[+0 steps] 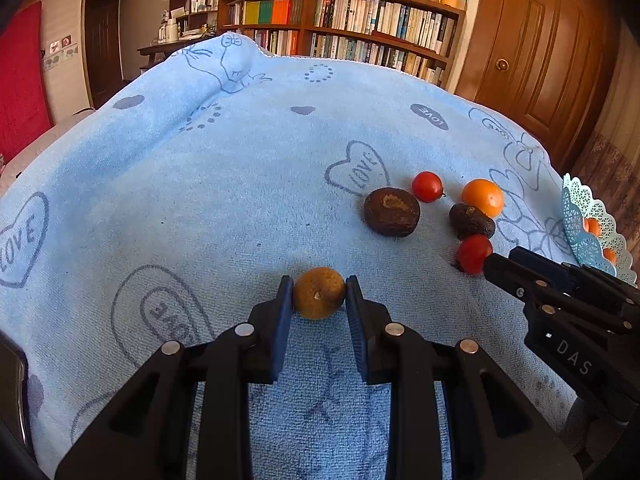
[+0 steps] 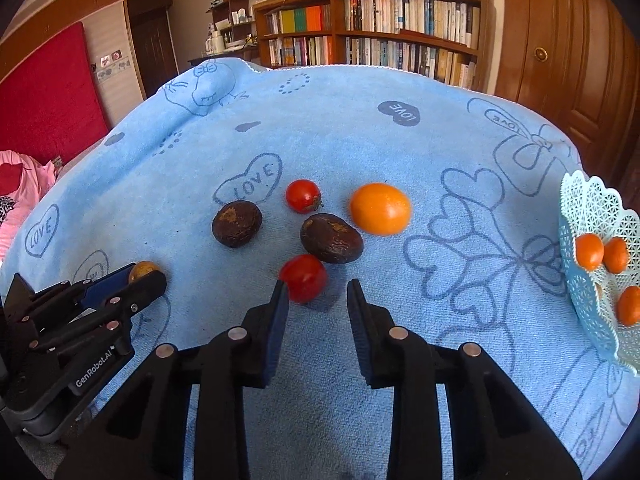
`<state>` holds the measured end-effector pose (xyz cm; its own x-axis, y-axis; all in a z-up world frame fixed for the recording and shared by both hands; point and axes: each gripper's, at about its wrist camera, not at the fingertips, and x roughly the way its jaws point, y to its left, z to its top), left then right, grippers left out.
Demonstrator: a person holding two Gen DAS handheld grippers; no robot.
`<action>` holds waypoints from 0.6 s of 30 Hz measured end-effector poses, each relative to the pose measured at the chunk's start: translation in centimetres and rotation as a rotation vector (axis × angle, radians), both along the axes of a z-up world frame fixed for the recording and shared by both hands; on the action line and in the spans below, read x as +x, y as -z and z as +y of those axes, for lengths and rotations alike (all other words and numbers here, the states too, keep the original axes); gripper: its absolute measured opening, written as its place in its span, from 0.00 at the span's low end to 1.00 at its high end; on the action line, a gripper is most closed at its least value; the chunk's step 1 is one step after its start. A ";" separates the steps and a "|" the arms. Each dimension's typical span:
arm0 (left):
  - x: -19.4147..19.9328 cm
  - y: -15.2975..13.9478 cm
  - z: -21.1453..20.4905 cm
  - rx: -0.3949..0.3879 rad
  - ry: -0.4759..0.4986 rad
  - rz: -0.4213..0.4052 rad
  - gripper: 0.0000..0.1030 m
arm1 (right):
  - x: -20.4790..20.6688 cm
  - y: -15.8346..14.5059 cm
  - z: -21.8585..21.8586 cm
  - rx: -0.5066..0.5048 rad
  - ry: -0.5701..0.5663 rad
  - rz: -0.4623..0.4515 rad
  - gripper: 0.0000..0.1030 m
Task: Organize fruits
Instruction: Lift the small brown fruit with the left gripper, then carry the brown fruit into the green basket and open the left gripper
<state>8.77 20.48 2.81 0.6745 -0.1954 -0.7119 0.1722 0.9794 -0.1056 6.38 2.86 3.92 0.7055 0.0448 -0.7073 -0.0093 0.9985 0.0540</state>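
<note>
In the left wrist view my left gripper [image 1: 319, 294] is shut on a small brownish-yellow round fruit [image 1: 319, 293], with a pad touching each side, low over the blue towel [image 1: 200, 200]. The right wrist view shows my right gripper [image 2: 318, 288] open, a red cherry tomato [image 2: 303, 278] just ahead of its left finger. Beyond lie two dark brown wrinkled fruits [image 2: 237, 224] [image 2: 331, 238], a second tomato [image 2: 303, 196] and an orange fruit [image 2: 381, 209]. A pale blue lattice basket [image 2: 588, 208] at the right edge holds several small orange fruits [image 2: 589, 252].
The towel drapes over a rounded surface and falls away at the far and right edges. The left gripper [image 2: 144, 276] with its fruit [image 2: 142, 270] sits at the left in the right wrist view. A bookshelf [image 1: 344, 28] and a wooden door [image 1: 540, 52] stand behind.
</note>
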 end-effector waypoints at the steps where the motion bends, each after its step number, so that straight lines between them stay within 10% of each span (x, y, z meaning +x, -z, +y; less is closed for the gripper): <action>1: 0.0 0.0 -0.1 0.005 0.001 -0.002 0.26 | -0.3 -0.2 -0.3 0.000 0.008 -0.008 0.30; 18: -1.8 -1.4 -3.4 0.062 0.068 -0.030 0.26 | -4.4 -3.4 -7.4 0.029 0.167 -0.117 0.30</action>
